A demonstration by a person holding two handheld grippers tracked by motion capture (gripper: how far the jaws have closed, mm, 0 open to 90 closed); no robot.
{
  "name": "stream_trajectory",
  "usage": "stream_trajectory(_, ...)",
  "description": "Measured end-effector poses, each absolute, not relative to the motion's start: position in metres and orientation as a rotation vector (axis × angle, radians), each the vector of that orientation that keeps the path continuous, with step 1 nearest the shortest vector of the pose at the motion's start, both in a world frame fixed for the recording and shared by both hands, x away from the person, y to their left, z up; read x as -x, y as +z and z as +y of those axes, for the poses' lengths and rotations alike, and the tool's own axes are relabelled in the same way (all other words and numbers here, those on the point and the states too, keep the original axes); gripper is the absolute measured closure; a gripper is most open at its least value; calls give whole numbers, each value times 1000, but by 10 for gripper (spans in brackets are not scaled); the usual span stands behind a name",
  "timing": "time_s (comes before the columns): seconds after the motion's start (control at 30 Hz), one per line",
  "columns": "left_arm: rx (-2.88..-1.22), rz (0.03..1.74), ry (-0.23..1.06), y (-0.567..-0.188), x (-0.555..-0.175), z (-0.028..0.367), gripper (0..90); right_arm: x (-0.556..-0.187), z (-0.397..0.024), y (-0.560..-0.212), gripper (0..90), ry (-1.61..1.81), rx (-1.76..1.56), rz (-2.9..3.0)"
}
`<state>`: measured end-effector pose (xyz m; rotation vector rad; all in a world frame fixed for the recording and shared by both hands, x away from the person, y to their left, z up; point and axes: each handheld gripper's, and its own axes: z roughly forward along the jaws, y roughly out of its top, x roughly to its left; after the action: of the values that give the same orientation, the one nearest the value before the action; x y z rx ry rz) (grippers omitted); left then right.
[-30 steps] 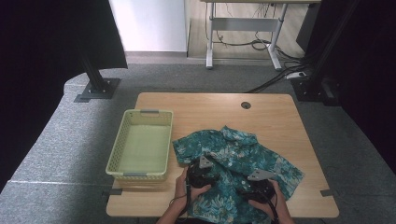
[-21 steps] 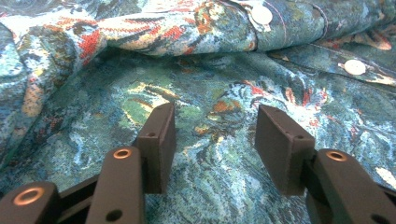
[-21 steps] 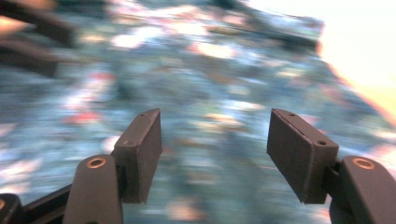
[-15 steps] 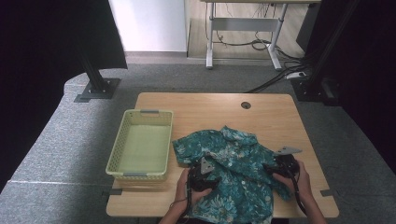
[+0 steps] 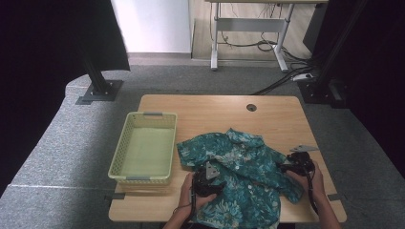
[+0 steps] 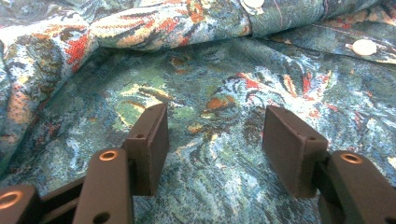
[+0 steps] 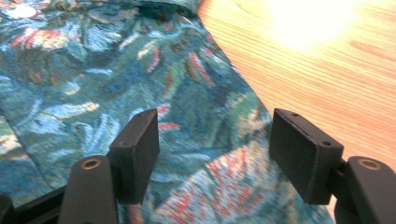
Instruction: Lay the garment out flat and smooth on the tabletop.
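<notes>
Teal floral shirt (image 5: 239, 171) lay rumpled on bench (image 5: 215, 109), right of empty yellow basket (image 5: 143, 152). My left gripper (image 6: 212, 140) rested over front panel, jaws just opened, released. Right gripper (image 7: 212, 156) over sleeve edge, jaws spread, nothing clamped. Best: pinch hem edges squarely, pull fabric flat before folding.

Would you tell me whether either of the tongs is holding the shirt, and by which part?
Nothing is held: both tongs, left and right, stand open above the shirt.

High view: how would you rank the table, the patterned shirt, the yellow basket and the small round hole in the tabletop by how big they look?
1. Table
2. Shirt
3. Basket, noticeably smaller in spread than the shirt
4. Hole, by far the smallest
</notes>
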<state>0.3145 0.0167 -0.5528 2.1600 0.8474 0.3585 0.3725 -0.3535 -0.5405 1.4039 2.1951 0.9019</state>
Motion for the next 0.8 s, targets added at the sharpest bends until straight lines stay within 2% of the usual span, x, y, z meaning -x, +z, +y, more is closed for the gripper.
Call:
stream_trajectory(0.1,-2159,848,359,-553,-315,17,413,-375,-357,-546,313,837,-1413,2222)
stream_trajectory(0.2,-2171,840,381,-553,-313,15,412,-376,-359,-546,375,850,-1430,2204)
stream_trajectory(0.4,-2174,841,389,-553,-312,16,411,-376,-357,-542,787,848,-1441,2217)
stream_trajectory(0.47,-2175,839,388,-553,-311,17,411,-377,-356,-539,850,817,-1425,2249)
stream_trajectory(0.8,-2174,826,378,-553,-309,24,414,-403,-362,-515,867,703,-1375,2181)
